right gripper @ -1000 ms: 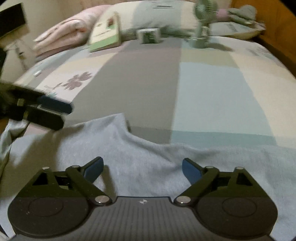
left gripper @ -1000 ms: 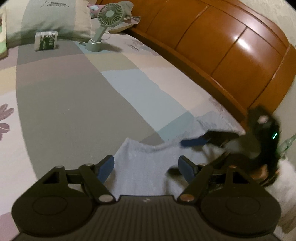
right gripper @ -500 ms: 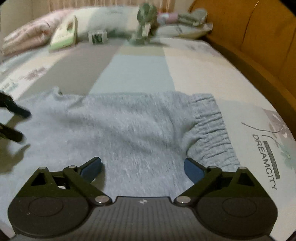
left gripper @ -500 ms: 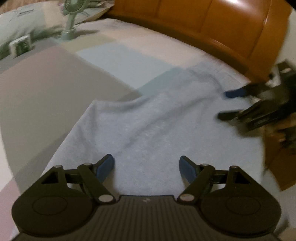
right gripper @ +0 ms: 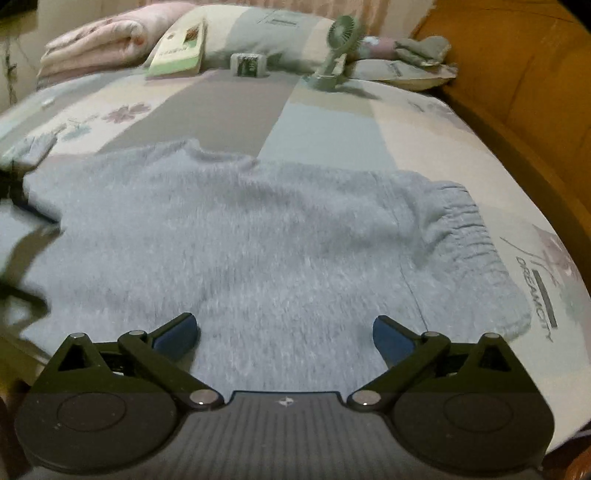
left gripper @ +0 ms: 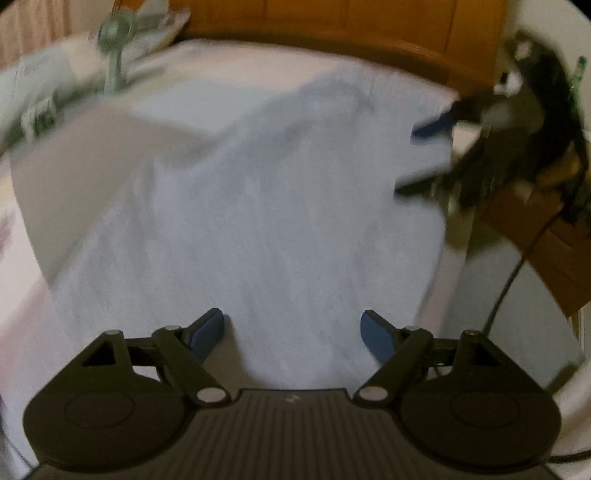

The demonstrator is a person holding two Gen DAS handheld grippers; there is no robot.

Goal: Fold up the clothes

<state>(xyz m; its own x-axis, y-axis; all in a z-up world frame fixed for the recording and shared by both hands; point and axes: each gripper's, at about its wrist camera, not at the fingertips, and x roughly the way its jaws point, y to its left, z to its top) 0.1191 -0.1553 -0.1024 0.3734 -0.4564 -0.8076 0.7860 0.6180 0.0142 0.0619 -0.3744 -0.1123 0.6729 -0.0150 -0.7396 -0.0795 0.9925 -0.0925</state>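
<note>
Grey sweater beside "DREAMCITY" print (bedsheet).

Matte black grippers, blue-padded fingers, silver pivot screws, ribbed housing.

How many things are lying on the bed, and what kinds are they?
Grey garment: 1
Green fan: 1
Green book: 1
Small box: 1
Pillows: 2, the other near the headboard
Folded pink blanket: 1
Total: 7
</note>
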